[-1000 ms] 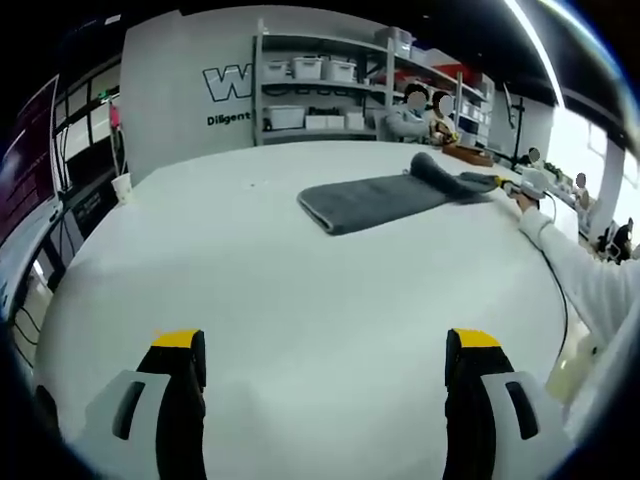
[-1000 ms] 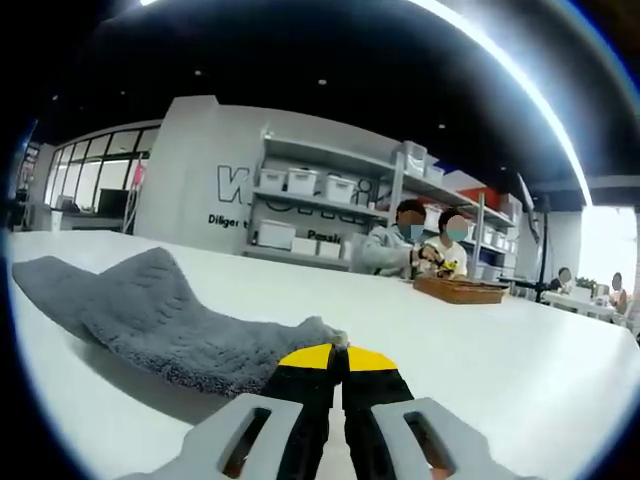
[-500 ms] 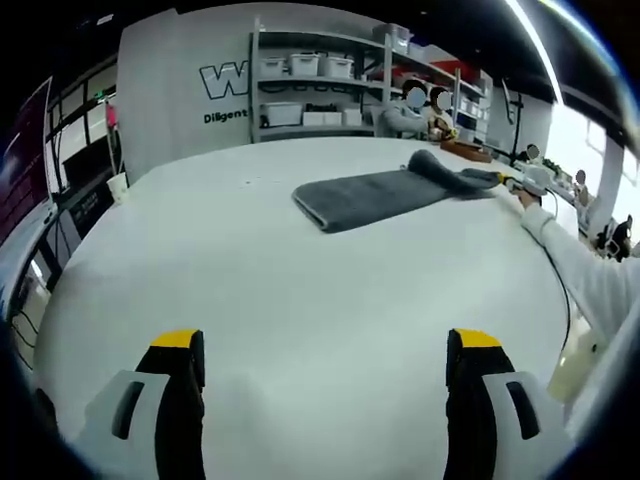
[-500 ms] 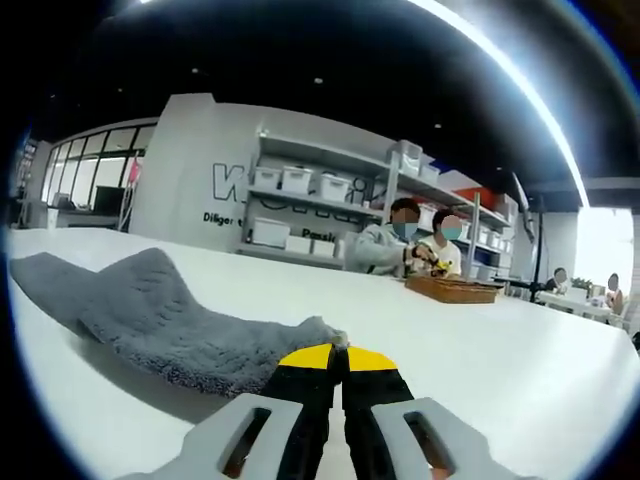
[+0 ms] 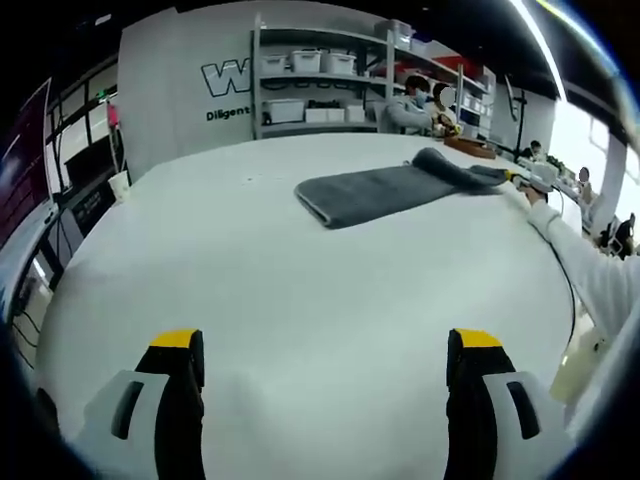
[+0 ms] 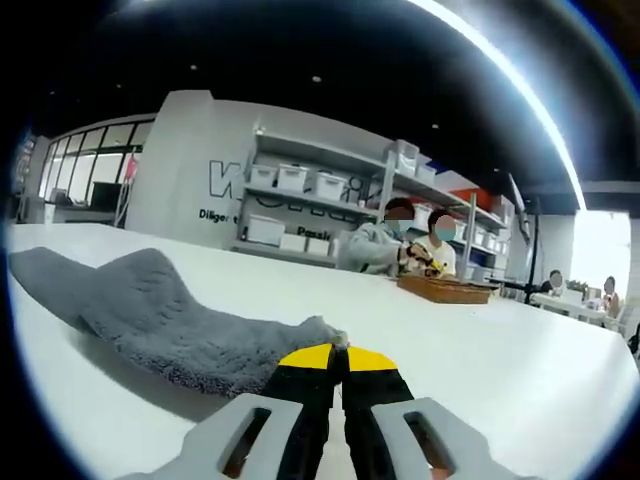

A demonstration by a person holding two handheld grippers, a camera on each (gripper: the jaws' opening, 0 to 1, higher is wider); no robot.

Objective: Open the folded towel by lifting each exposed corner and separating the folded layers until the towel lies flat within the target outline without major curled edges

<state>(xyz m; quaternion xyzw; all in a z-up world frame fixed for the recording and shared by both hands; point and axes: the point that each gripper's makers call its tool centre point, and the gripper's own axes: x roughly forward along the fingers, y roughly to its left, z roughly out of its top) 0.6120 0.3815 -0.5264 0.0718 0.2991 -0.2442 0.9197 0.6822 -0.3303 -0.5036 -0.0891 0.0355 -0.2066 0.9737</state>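
Observation:
A grey folded towel lies on the far part of the white table. My left gripper hovers open over bare table, well short of the towel, nothing between its jaws. My right gripper is shut on a corner of the towel, and the cloth rises in a hump just behind the pinched corner. From the left gripper view, the right gripper shows at the towel's far right end, held by a white-sleeved arm.
Shelving with white bins stands against the far wall. Two seated people work at a neighbouring table beside a wooden tray. A paper cup stands at the table's left edge.
Both views have shifted only slightly. The towel and the right gripper's hold on its corner look unchanged, and the left gripper stays open.

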